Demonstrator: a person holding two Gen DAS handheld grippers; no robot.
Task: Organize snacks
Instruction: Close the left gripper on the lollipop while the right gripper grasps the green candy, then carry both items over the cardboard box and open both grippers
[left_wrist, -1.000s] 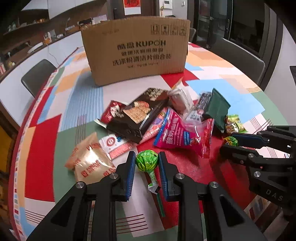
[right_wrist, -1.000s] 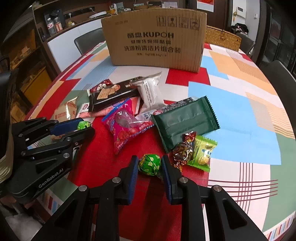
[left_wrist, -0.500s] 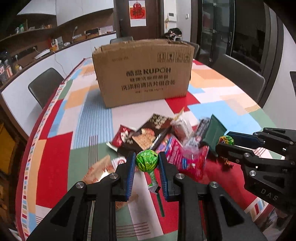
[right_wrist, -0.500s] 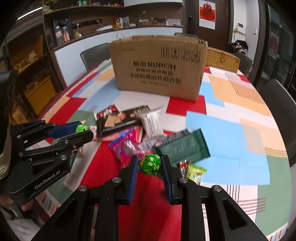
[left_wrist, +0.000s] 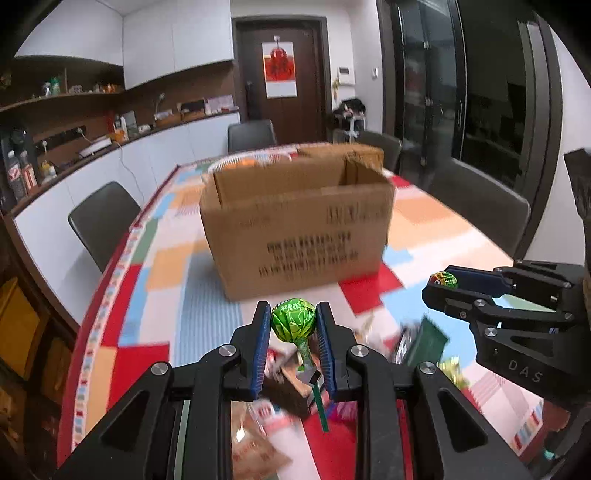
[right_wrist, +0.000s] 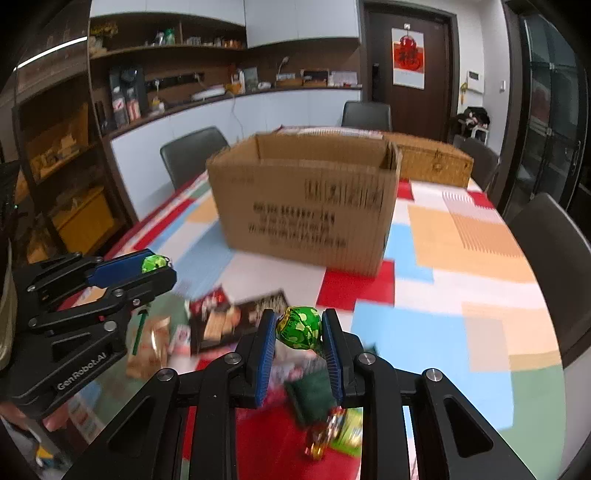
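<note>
My left hand-held gripper (left_wrist: 291, 325) pinching round green crinkly-foil lollipop (left_wrist: 293, 319); right hand-held gripper (right_wrist: 300, 329) clamping green foil candy ball (right_wrist: 300, 327). Both aloft before open corrugated cardboard box (left_wrist: 299, 225) on patchwork bench (right_wrist: 461, 266).

A home dining room: a desk (left_wrist: 177, 258) under a patchwork cloth, chairs (left_wrist: 99, 218) around it, cluttered wall shelves (right_wrist: 166, 48), and a wooden door (left_wrist: 280, 74).
</note>
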